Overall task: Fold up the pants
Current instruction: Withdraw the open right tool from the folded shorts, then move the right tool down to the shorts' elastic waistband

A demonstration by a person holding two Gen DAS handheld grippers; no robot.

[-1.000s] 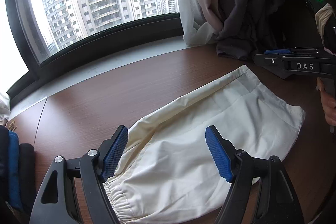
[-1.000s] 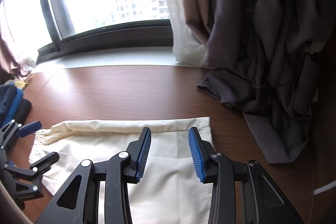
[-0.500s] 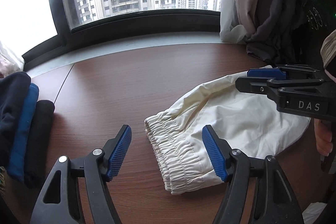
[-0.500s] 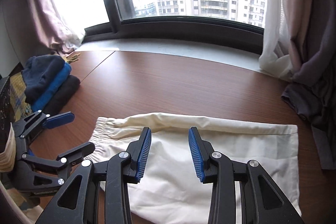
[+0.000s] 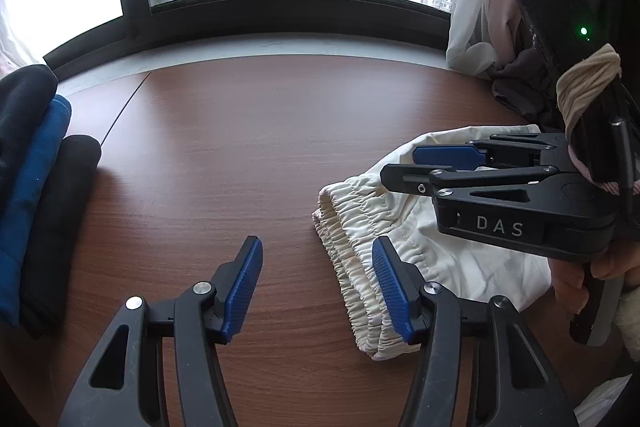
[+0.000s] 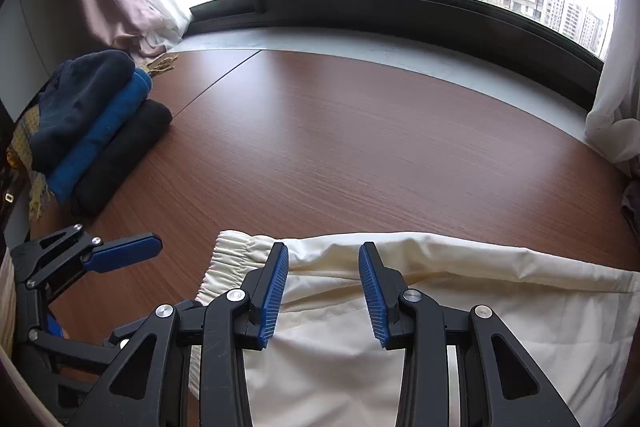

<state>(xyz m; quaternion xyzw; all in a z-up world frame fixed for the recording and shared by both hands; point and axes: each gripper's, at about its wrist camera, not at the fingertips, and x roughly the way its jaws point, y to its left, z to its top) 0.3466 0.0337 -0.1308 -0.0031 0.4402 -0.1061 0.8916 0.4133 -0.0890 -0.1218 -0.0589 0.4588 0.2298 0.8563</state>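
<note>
Cream pants (image 5: 460, 267) lie folded on the brown wooden table (image 5: 260, 147), elastic waistband (image 5: 352, 247) facing left. They also show in the right wrist view (image 6: 460, 307). My left gripper (image 5: 318, 287) is open and empty, above the table, its right finger over the waistband. My right gripper (image 6: 323, 291) is open and empty, hovering over the pants' upper edge near the waistband (image 6: 228, 259). It shows from the side in the left wrist view (image 5: 460, 167). The left gripper shows at the lower left of the right wrist view (image 6: 80, 267).
A stack of folded dark and blue clothes (image 6: 96, 131) sits at the table's left; it shows in the left wrist view (image 5: 36, 187) too. Curtains (image 5: 500, 27) hang at the right. A window sill (image 6: 360, 43) runs behind the table.
Both grippers have swung left, away from the pants' far end toward the waistband. The left gripper now sits mostly over bare table. Both stay open and empty; the pants have not moved.
</note>
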